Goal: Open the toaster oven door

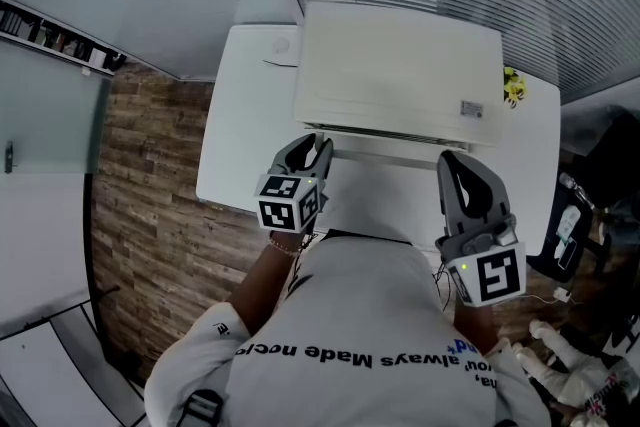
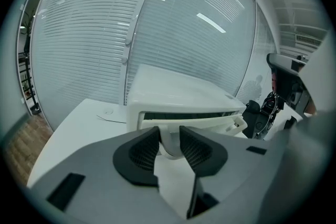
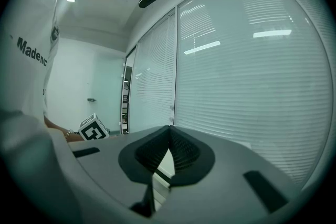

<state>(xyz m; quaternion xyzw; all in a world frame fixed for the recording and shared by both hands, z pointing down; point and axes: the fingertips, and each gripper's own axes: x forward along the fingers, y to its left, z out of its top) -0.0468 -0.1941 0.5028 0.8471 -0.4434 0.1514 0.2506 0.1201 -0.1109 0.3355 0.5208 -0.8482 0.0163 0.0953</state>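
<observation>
The white toaster oven [image 1: 400,65] stands at the back of a white table [image 1: 240,115]; it also fills the middle of the left gripper view [image 2: 178,94]. Its white bar handle [image 2: 210,122] runs across the top of the door, with a dark slit above it. My left gripper [image 1: 310,153] is at the handle's left end. Its jaws [image 2: 169,139] stand apart around the handle's end post, which sits between the ribbed pads. My right gripper [image 1: 462,177] hangs in front of the oven's right side, apart from it. Its pads [image 3: 169,136] meet at the tips with nothing between them.
Glass walls with white blinds [image 2: 157,23] stand close behind the oven. A small yellow thing [image 1: 514,87] lies on the table at the oven's right. Dark equipment and cables [image 1: 590,205] crowd the floor to the right. Wood flooring [image 1: 150,175] lies to the left.
</observation>
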